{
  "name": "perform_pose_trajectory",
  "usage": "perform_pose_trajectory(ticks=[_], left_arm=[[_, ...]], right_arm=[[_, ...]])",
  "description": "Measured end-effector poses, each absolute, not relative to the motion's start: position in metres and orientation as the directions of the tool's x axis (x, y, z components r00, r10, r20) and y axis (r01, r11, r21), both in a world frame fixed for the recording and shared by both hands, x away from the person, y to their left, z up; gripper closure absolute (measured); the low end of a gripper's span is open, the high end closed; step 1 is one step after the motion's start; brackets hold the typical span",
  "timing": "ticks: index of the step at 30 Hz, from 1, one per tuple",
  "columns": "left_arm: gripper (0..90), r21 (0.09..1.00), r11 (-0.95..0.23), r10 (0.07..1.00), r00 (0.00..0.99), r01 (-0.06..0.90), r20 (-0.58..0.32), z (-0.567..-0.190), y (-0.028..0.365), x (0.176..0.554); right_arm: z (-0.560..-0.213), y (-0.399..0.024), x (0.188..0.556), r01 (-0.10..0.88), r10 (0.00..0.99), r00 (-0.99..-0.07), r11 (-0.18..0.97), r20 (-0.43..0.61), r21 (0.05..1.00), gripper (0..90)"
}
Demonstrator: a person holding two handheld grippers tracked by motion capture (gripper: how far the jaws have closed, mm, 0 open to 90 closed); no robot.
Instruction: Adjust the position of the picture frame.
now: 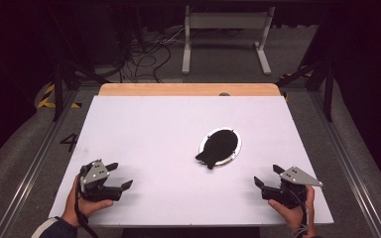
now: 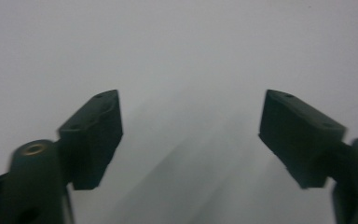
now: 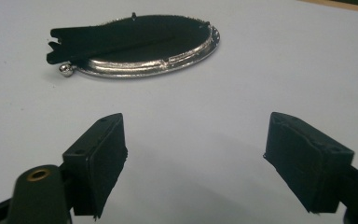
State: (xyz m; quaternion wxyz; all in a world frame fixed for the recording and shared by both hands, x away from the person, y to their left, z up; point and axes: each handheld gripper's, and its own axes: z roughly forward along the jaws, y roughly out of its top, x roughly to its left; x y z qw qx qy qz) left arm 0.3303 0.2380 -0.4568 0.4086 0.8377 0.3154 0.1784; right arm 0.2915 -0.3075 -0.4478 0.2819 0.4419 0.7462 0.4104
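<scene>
Resting apart | left claw (image 1: 119,174) agape | right claw (image 1: 267,175) agape | tray (image 1: 220,147) between

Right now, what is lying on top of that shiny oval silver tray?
A flat black cloth-like piece lies on the shiny oval silver tray, covering most of it and overhanging one end. A small silver knob shows beside it. The tray's covered middle cannot be seen.

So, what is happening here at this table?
A person holds a two-jaw gripper in each hand at the near edge of a white table. The left gripper and the right gripper both have their jaws open, with nothing between them. In the middle of the table lies an oval silver tray with a black cloth on it, one end hanging over the rim. Neither gripper touches it; the right gripper points toward it.
</scene>
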Motion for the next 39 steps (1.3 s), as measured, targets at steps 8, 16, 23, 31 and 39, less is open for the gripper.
perform_pose_trajectory(ticks=[8,16,23,31,39], left_arm=[[58.1,0.815,-0.459,0.628,0.778,0.354,0.016,-0.458,0.242,0.331],[83.9,0.823,-0.457,0.621,0.783,0.339,0.023,-0.454,0.249,0.329],[88.5,0.83,-0.444,0.592,0.806,0.336,-0.009,-0.454,0.239,0.35],[89.6,0.802,-0.501,0.573,0.819,0.327,0.023,-0.454,0.211,0.367],[89.5,0.786,-0.517,0.578,0.816,0.339,0.029,-0.458,0.205,0.375]], right_arm=[[-0.445,-0.303,0.307,0.447,0.898,-0.438,0.263,-0.047,0.855,52.4],[-0.44,-0.3,0.332,0.424,0.884,-0.462,0.291,-0.071,0.858,90.0],[-0.442,-0.286,0.368,0.476,0.89,-0.448,0.318,-0.086,0.82,90.0],[-0.442,-0.274,0.403,0.525,0.911,-0.408,0.293,-0.067,0.799,90.0],[-0.449,-0.276,0.425,0.573,0.927,-0.374,0.265,-0.041,0.776,90.0]])
